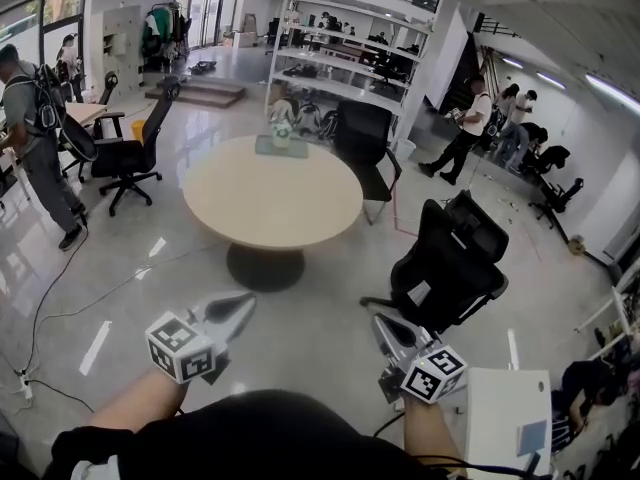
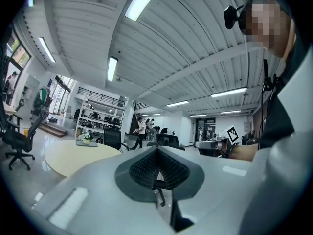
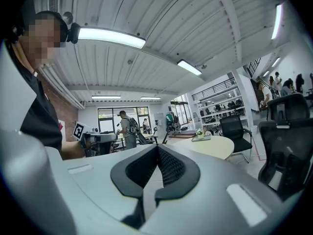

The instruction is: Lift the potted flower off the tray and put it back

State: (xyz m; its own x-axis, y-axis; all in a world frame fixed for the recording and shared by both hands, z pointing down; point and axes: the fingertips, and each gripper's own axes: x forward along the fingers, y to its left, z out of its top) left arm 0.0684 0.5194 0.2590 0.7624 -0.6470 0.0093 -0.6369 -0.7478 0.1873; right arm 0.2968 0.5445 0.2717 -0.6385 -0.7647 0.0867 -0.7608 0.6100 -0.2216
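The potted flower (image 1: 283, 126), small and white in a pale pot, stands on a grey-green tray (image 1: 268, 149) at the far edge of a round beige table (image 1: 270, 198). Both grippers hang over the floor well short of the table and touch nothing. My left gripper (image 1: 243, 305) is shut and empty, and so is my right gripper (image 1: 381, 322). In the left gripper view the left gripper (image 2: 157, 150) points past the table, with the flower (image 2: 87, 138) far off at the left. In the right gripper view the right gripper (image 3: 157, 148) has its pads together, and the flower (image 3: 199, 132) stands on its tray (image 3: 203, 138) in the distance.
A black office chair (image 1: 450, 263) stands close on the right, another chair (image 1: 365, 138) stands behind the table, and a third chair (image 1: 135, 153) is at the left. White shelving (image 1: 340, 48) rises beyond. People stand at the left (image 1: 30, 138) and right (image 1: 465, 128). A white box (image 1: 505, 418) sits near my right arm.
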